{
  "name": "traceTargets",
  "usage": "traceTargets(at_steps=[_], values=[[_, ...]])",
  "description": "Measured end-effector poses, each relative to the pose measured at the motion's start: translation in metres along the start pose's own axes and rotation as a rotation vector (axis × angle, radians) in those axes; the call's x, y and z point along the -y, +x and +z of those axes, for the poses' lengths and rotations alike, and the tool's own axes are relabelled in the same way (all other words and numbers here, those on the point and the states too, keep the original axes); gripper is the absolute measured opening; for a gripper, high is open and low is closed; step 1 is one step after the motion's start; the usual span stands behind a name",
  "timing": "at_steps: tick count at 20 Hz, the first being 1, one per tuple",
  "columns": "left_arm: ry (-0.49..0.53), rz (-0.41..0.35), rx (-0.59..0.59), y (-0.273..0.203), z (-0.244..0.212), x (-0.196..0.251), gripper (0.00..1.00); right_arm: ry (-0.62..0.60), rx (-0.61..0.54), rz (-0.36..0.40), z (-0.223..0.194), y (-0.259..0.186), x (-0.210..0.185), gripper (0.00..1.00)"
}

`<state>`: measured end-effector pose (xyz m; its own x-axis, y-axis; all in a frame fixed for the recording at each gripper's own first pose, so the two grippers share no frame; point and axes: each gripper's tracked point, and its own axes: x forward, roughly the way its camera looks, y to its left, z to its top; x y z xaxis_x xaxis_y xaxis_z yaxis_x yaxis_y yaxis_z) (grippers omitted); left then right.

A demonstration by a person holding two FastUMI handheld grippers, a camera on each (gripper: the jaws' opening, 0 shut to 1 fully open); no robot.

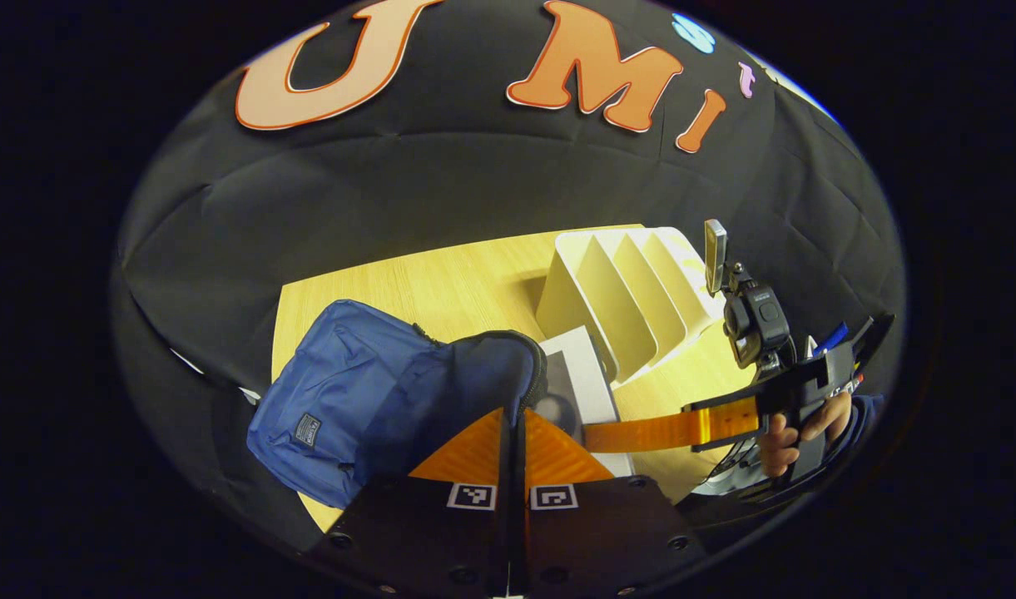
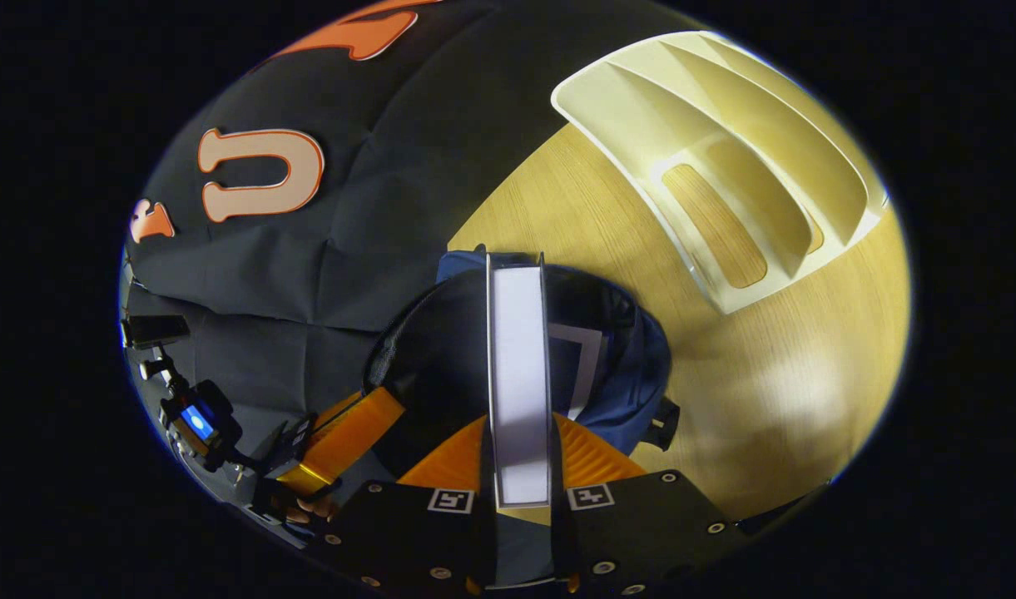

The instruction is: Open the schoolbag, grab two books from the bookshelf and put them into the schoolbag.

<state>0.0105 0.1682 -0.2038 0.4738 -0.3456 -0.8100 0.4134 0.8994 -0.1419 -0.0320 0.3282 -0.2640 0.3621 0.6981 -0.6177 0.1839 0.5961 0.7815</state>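
Blue schoolbag (image 2: 632,374) lies on the wooden table (image 2: 774,399) beside the empty white bookshelf (image 2: 724,166). One book (image 2: 587,358) sits inside its mouth. Right gripper (image 2: 520,466) grips a second book (image 2: 518,374) by its edges, poised above the opening. Left gripper (image 1: 514,441), jaws clenched on the bag's rim (image 1: 532,366), holds it open. Lower the book straight, clear of the zipper edge, before releasing.

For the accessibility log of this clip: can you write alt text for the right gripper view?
The right gripper holds a book edge-on between its fingers, over the open mouth of a blue schoolbag where another book already sits. The bag lies on a wooden table beside an empty cream bookshelf; the left gripper is at its rim.
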Motion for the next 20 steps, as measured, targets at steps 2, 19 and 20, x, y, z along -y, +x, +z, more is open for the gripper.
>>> traceTargets(at_steps=[2, 19, 20], values=[[0.022, -0.001, 0.000, 0.000, 0.002, 0.004, 0.01, 0.004, 0.005, 0.007, -0.003, 0.010, -0.004, 0.26], [0.113, 0.003, -0.010, -0.007, 0.006, 0.011, 0.01, -0.016, -0.011, -0.007, -0.020, 0.088, -0.009, 0.26], [0.110, 0.002, -0.009, -0.007, 0.006, 0.011, 0.01, -0.019, -0.008, -0.015, -0.020, 0.093, -0.006, 0.27]])
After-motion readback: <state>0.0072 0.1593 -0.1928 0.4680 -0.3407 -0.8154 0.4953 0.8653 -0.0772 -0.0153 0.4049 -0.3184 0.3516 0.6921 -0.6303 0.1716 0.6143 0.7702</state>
